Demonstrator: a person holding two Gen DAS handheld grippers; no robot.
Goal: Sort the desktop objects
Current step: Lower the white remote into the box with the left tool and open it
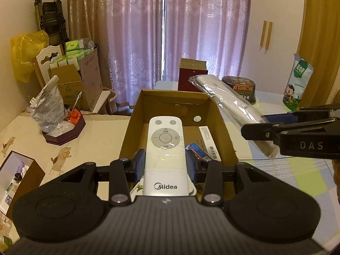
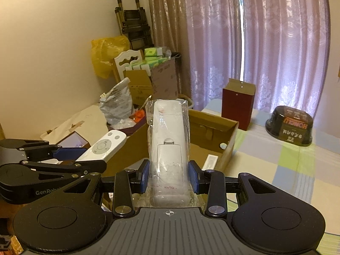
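My left gripper [image 1: 165,165] is shut on a white Midea remote [image 1: 165,148], which points forward above an open cardboard box [image 1: 221,125]. My right gripper [image 2: 169,178] is shut on a second white remote in a clear plastic bag [image 2: 167,140], held face down with its battery cover up, over the same box [image 2: 214,125]. In the left wrist view the bagged remote [image 1: 231,106] slants in from the right, held by the right gripper [image 1: 274,125] above the box's right wall. In the right wrist view the left gripper [image 2: 70,157] holds the Midea remote [image 2: 104,146] at the left.
In the box lie a small white carton [image 1: 209,142] and a blue packet [image 1: 196,148]. On the table stand a dark red box [image 1: 192,75], a black bowl pack [image 2: 290,125], a green snack bag [image 1: 297,82], a hexagonal tray with a silver bag [image 1: 63,131] and a brown box [image 1: 21,176].
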